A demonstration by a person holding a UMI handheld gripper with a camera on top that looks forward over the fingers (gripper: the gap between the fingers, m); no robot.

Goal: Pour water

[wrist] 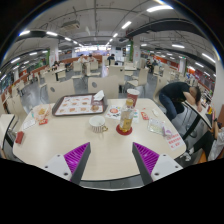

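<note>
The claw is at the bottom centre of the frame, standing wide with nothing between its two purple pads. It hangs above the near edge of a pale surface and touches nothing.

The things for pouring stand in the centre of the frame, well beyond the fingers. There is a small white cup, and just to the right of it a taller container with a reddish base. I judge this taller one to be the vessel that holds the water, but it is too small to tell its material or how full it is. If it is full, it will be rather heavy and may slip, so I would take it at the middle of the body, not near the top. A thin wall would bend under a strong squeeze.

A flat tray lies behind, in the upper left of the centre, and an orange cup stands further back on the right. Small items lie at the left and right sides of the surface. A person leans over at the right of the frame. The straight path from the claw to the container looks open, while the white cup close on the left leaves less room on that side.
</note>
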